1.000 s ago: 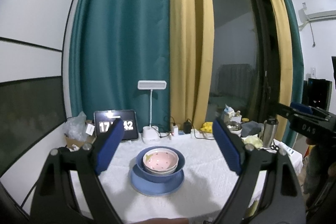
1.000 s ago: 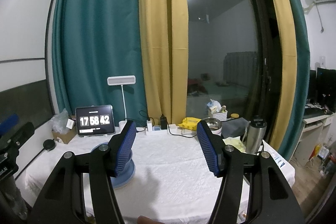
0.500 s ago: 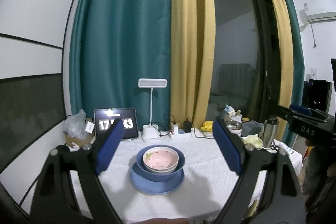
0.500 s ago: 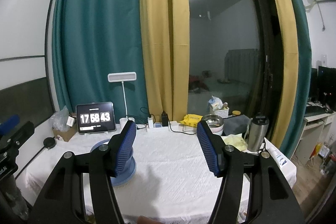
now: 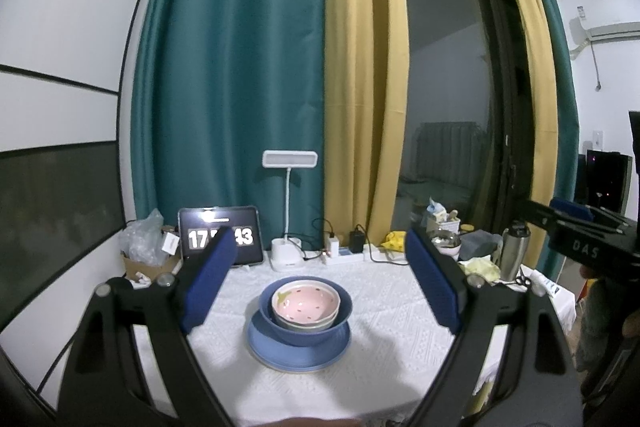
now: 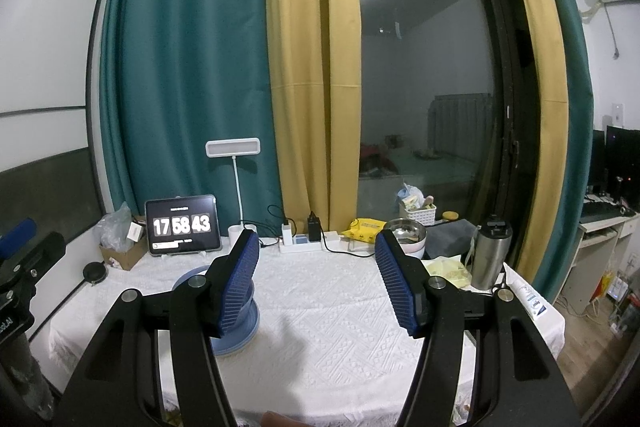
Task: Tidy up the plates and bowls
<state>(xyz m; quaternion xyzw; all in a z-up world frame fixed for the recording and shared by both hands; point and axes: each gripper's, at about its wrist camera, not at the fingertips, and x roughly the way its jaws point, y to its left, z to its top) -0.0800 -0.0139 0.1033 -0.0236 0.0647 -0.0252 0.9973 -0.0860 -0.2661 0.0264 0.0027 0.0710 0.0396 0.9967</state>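
Stacked bowls amid bare tablecloth

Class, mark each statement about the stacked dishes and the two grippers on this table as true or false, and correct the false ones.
1. The pink bowl sits inside the blue bowl. True.
2. The blue bowl rests directly on the tablecloth. False: it stands on the blue plate.
3. The left gripper grips the pink bowl. False: its jaws stand open and empty, short of the stack.
4. The right gripper is open and holds nothing. True.
5. The desk lamp stands behind the stack. True.
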